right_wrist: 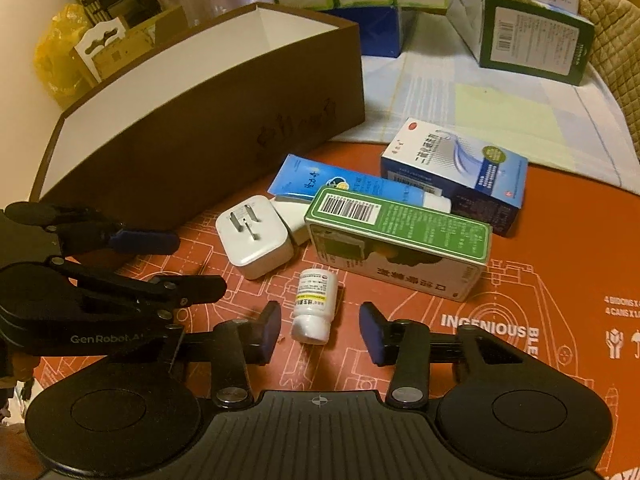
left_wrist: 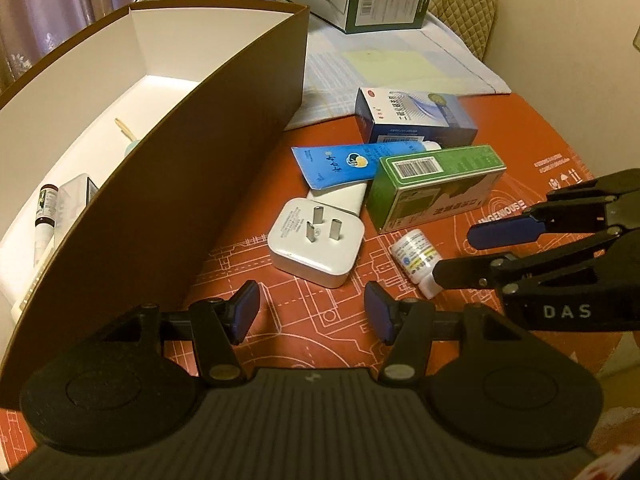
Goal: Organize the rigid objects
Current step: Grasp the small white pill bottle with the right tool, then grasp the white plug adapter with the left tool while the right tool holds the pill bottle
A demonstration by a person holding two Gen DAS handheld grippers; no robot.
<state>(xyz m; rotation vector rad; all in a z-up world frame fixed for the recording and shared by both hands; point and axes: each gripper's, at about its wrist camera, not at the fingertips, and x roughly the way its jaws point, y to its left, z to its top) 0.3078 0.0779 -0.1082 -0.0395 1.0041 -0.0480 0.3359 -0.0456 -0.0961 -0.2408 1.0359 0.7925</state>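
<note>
2 grippers angle down over our orange mat (right_wrist: pixel 520 280): left gripper (left_wrist: pixel 312 312) open, empty; right gripper (right_wrist: pixel 320 330) open around the white bottle (right_wrist: pixel 314 304).

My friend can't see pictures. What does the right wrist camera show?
The right tongs stand open around a small white bottle lying on an orange mat. Behind it sit a white plug, a green box, a blue tube and a brown box; the left tongs reach in from the left.

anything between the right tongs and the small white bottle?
Nothing. In the right wrist view the small white bottle lies on its side on bare red mat between the open right tongs, pads not touching it.
</note>
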